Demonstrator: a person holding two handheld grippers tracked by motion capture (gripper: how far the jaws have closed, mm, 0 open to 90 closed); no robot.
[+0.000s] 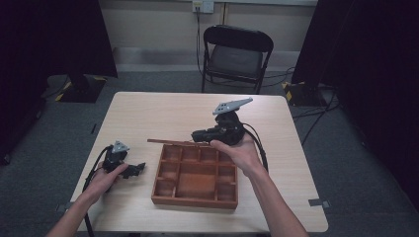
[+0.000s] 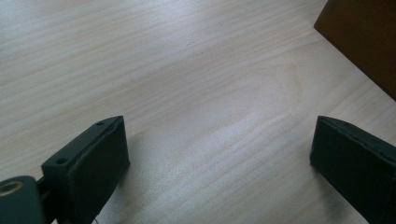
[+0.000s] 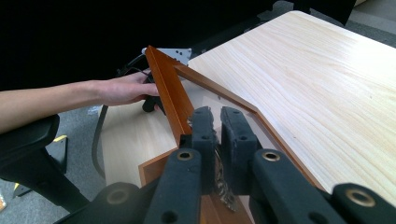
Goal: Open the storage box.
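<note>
A brown wooden box (image 1: 195,197) with several compartments sits on the table's near middle. Its framed lid (image 1: 174,142) is lifted level above the box's far edge and looks like a thin strip. My right gripper (image 1: 198,134) is shut on the lid's edge; in the right gripper view the gripper (image 3: 215,116) pinches the lid frame (image 3: 169,91), which holds a clear pane. My left gripper (image 1: 137,168) rests on the table left of the box. It stands open (image 2: 219,144) with only bare wood between its pads, and a box corner (image 2: 366,39) shows beyond.
The light wooden table (image 1: 148,113) has free room at the back and left. A black folding chair (image 1: 236,54) stands behind the far edge. Dark curtains hang at both sides. The person's left hand (image 3: 122,88) appears beyond the lid.
</note>
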